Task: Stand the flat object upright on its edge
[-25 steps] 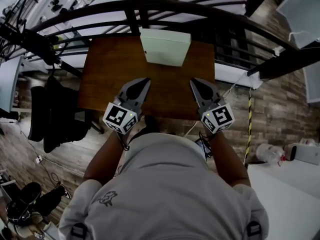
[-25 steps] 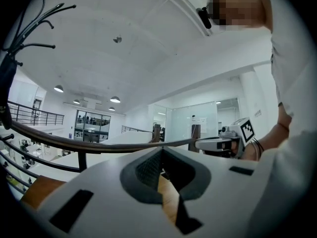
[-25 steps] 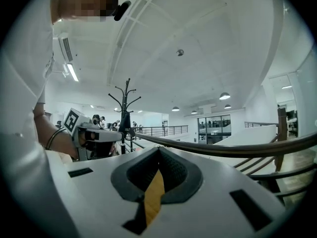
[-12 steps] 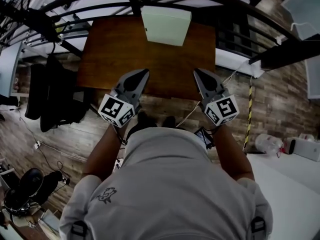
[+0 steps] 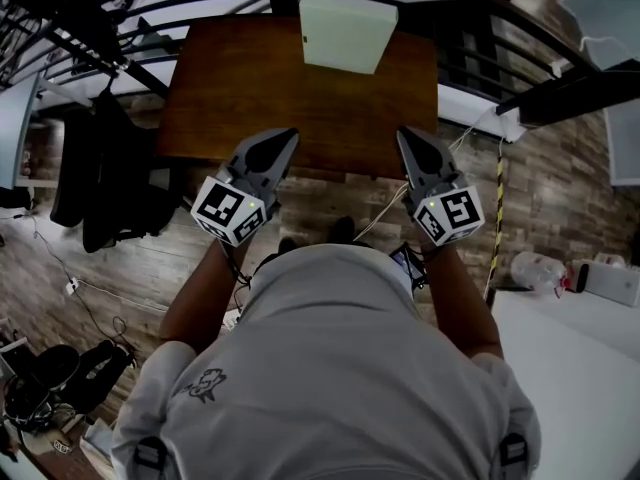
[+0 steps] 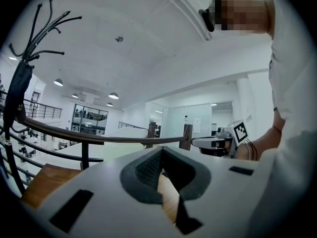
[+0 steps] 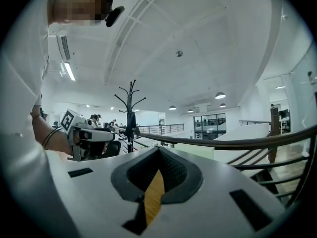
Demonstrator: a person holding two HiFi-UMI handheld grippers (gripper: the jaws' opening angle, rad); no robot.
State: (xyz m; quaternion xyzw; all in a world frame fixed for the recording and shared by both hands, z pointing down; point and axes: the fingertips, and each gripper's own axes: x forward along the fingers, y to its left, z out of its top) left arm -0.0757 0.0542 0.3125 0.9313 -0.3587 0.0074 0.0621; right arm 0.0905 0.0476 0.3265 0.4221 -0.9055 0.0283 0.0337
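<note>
Left tongs (image 5: 283, 138) and right tongs (image 5: 410, 136) hover pinched together, empty, spaced seemingly to flank the flat object (image 5: 343, 31). It lies untouched across the worktop (image 5: 250, 88).

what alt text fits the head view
Seen from above, a person holds a grey left gripper and a grey right gripper, both shut and empty, over the near edge of a brown wooden table. A pale green flat rectangular slab lies at its far edge.
</note>
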